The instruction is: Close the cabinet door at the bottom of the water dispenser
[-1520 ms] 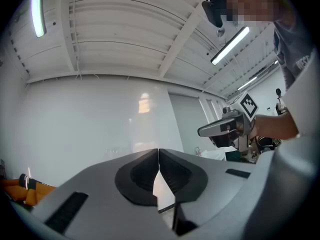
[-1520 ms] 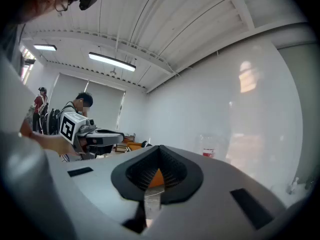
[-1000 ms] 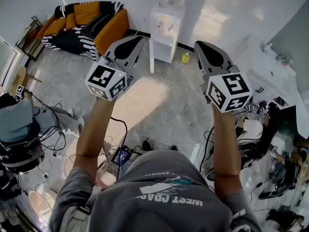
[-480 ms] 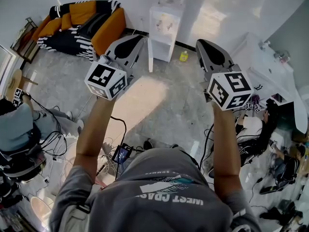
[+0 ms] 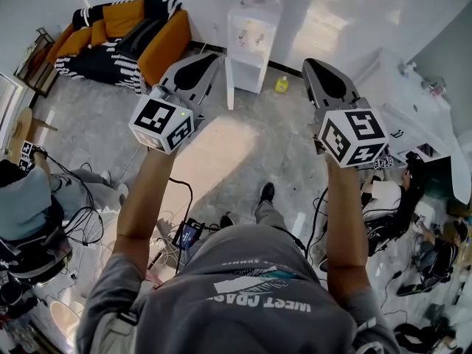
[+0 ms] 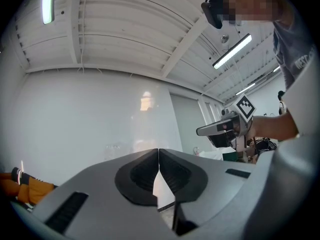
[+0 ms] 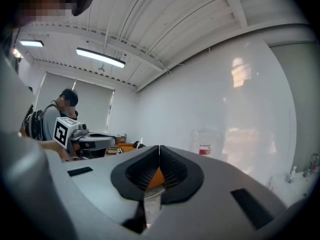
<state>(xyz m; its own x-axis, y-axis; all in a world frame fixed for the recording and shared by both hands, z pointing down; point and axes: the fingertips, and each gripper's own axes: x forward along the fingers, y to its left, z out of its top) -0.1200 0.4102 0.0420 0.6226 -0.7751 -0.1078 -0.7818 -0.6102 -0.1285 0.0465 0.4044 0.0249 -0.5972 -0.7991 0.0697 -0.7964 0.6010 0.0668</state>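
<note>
At water dispenser (image 5: 251, 35) well ahead, cabinet door (image 5: 231, 85) open — closing not begun; my left gripper (image 5: 210, 59), right gripper (image 5: 310, 66): jaws closed, empty.

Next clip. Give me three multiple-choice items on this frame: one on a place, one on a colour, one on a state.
1. Where is the yellow bottle? A on a shelf; B on the floor, right of the water dispenser; C on a table.
2. The sofa has bright cushions that are: A orange; B green; C blue.
3. The dispenser's cabinet door is: A shut; B open; C missing.
Key: B, it stands on the floor by the dispenser; A, orange shows plainly; B, it swings outward.
</note>
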